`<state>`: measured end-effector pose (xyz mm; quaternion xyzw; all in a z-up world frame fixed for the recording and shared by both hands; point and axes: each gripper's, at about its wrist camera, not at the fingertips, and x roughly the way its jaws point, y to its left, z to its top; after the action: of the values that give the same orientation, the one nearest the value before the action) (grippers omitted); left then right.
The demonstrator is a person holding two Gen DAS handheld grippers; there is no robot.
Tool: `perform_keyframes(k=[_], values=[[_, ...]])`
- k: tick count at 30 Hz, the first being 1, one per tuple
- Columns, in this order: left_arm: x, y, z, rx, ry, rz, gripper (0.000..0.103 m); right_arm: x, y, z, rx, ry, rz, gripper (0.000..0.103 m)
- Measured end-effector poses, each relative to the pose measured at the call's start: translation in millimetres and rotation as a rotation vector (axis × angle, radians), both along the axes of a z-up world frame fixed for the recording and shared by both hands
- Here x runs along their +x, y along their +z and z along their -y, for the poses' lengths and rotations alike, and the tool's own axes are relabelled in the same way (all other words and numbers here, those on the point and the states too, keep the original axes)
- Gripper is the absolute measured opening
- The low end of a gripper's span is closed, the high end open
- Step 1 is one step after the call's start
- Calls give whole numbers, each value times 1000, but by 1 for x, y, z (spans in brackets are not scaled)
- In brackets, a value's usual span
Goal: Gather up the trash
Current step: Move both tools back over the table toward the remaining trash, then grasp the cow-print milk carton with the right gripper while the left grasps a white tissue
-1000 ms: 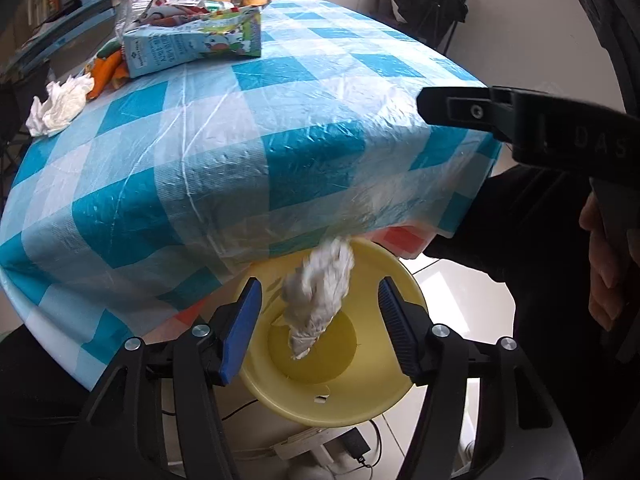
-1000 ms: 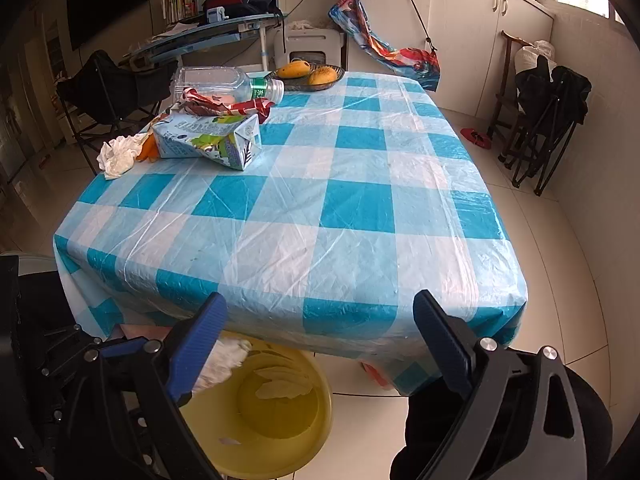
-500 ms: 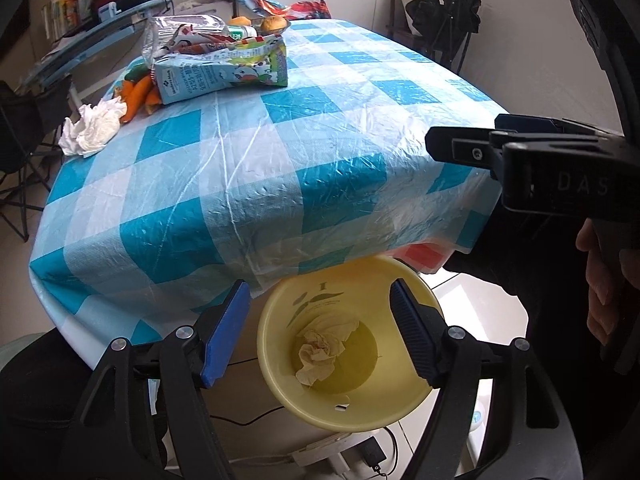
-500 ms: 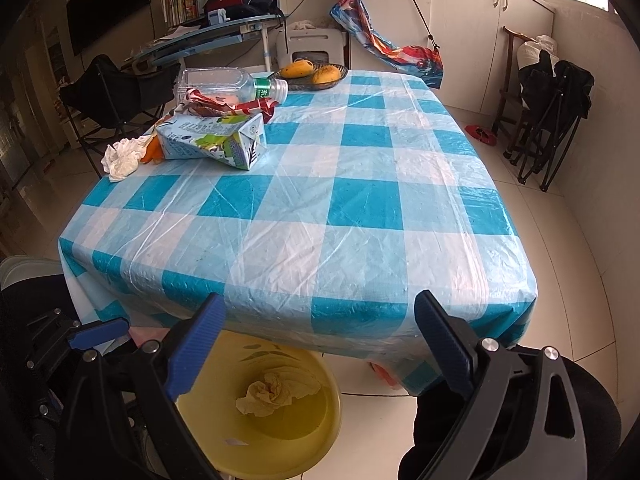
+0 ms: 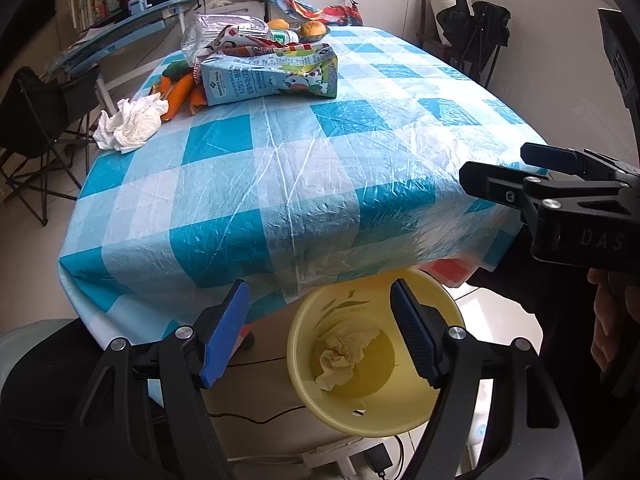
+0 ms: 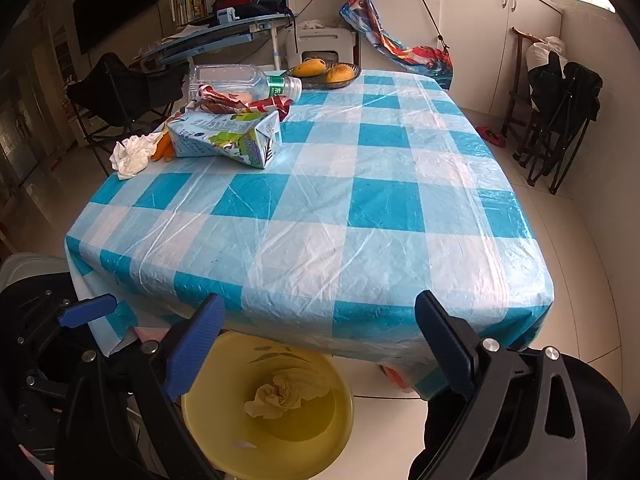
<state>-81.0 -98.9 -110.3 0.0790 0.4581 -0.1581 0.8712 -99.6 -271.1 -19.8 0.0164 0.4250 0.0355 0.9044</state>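
A yellow bin stands on the floor under the near edge of the table, with a crumpled tissue lying inside it. My left gripper hovers above the bin, open and with nothing between its blue pads. My right gripper is open wide beside it, at the table's near edge, also holding nothing. At the far left of the checked tablecloth lie another crumpled tissue, a crushed milk carton, a red wrapper and a clear plastic bottle.
Carrots lie between the tissue and the carton. A bowl of fruit sits at the table's far end. Folding chairs stand to the left and far right. A power strip and cables lie on the floor by the bin.
The tissue has dropped from between my left gripper's jaws into the yellow bin. My left gripper has risen and tilted up, showing more of the table. My right gripper has stayed put.
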Motion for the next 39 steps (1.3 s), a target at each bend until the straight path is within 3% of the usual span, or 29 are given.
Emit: perform_keyframes(k=[7,18,30,35,39], values=[[12,8,-15,2,60,32,70,8,1,-4,29,30,-9,92],[73,37,-85,-62,348,88,74,57,19,-37,8,181,56,92],[158,47,-98,21,371,144,78,136,28,-64,-20,341,116,92],[182,41,-112,-11,403,121,80,165,17,-71,0,393,69,92],[200,32,-128,-59,456,85,80,177,5,-68,85,419,30,92]])
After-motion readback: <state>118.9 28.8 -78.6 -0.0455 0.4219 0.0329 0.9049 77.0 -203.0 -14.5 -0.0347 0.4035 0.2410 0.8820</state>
